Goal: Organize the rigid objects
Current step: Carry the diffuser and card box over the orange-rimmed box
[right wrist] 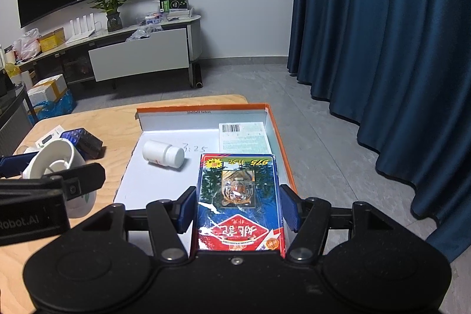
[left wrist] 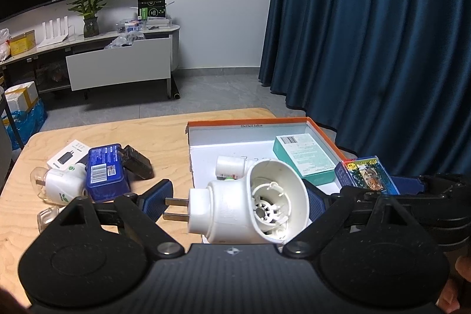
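Note:
My left gripper is shut on a white plug-in device, prongs pointing left, held above the left edge of the orange-rimmed white box. My right gripper is shut on a blue card box with a tiger picture, held over the box's near right part. In the orange-rimmed box lie a white pill bottle and a teal-and-white carton. The card box also shows in the left wrist view.
On the wooden table left of the box lie a second white plug-in device, a blue tin, a black adapter, a white charger carton and a clear cap. Blue curtains hang at right.

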Motion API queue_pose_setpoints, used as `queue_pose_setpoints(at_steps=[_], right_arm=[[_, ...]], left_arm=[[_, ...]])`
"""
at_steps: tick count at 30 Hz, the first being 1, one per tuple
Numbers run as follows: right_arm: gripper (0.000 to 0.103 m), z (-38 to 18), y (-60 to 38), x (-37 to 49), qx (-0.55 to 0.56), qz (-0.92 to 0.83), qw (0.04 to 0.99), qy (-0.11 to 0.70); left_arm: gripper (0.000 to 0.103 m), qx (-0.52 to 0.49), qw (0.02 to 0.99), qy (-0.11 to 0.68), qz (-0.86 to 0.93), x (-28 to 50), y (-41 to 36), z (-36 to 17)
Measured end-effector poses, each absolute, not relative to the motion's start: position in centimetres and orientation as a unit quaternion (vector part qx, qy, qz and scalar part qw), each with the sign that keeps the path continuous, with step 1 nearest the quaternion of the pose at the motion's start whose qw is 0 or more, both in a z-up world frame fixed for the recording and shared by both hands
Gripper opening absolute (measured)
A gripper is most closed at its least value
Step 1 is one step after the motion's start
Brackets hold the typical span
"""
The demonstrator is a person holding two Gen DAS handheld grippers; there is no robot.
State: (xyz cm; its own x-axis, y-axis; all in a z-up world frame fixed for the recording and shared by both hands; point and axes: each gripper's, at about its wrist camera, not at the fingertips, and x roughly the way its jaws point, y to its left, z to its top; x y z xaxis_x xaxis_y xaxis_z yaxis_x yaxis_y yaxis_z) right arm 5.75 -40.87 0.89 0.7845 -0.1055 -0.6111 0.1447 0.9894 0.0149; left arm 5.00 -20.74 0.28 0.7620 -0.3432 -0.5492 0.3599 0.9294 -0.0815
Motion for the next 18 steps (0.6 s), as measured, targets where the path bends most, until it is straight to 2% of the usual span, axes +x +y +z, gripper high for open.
queue_pose_setpoints(at_steps=[18], right_arm=[[0.071,1.9,-41.2,8.1,0.029,-0.056,0.947,0.316]], left_arm=[[0.092,0.012,0.942,0.282,-0.183,7.0,-21.6,0.9]])
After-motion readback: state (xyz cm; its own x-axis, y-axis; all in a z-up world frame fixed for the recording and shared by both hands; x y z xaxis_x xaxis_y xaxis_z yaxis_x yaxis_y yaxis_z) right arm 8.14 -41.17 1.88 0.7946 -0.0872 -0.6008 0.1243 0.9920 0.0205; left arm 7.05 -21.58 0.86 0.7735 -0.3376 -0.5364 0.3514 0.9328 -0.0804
